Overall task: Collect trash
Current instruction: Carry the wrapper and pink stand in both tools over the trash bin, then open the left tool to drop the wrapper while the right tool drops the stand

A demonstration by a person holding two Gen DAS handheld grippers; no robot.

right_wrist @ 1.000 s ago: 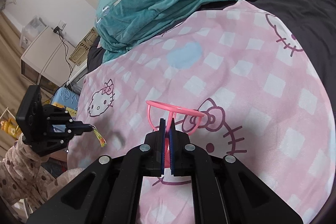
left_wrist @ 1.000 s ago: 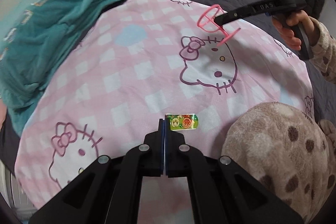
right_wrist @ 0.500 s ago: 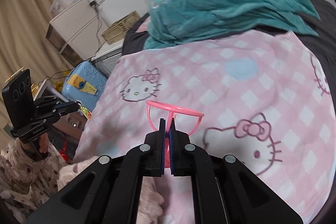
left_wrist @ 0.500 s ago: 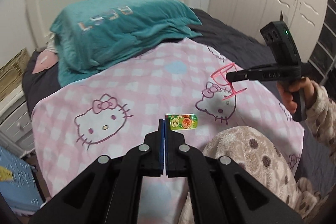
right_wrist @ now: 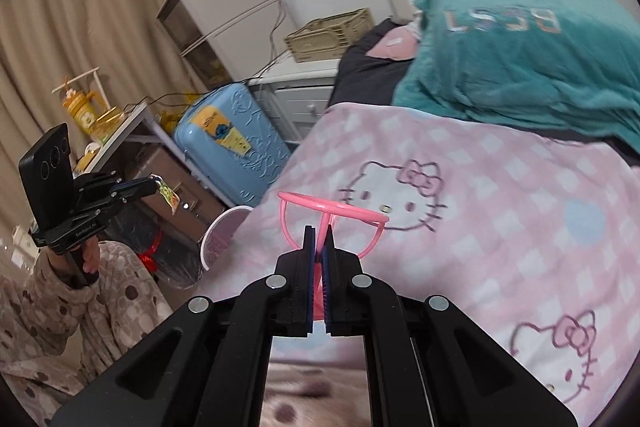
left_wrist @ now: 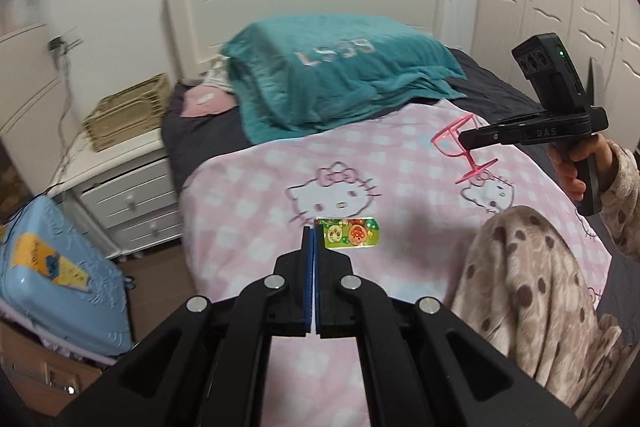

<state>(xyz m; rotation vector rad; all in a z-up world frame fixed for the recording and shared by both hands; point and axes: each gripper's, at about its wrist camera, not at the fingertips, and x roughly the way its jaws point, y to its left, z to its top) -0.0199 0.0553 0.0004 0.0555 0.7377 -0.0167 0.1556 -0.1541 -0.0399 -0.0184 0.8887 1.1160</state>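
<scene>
Holding one piece of trash apiece, both claws are lifted clear of the bed [left_wrist: 400, 163]. The left claw [left_wrist: 314, 231] has its jaws pressed fully together on the edge of a small green wrapper [left_wrist: 352, 233] printed with cartoon faces, which sticks out sideways from the tips. The right claw [right_wrist: 318, 233] is clamped nearly shut on the thin stem of a pink plastic frame [right_wrist: 332, 207], a ring on struts with a flat disc at the far end, seen in full from the left wrist view.

Outward from there, the pink cat-print blanket [left_wrist: 248, 195] shows no other litter in either view, though much of it is hidden behind the claws and the person's spotted sleeve [left_wrist: 516, 267]. A teal pillow [left_wrist: 336, 71] lies at the headboard.

Beside the bed, low on the floor, stands a bin [right_wrist: 218, 239] with a pale rim and a dark liner. I judge picking up as done for these two items and dropping them there as the step left; neither piece is over the bin yet.
</scene>
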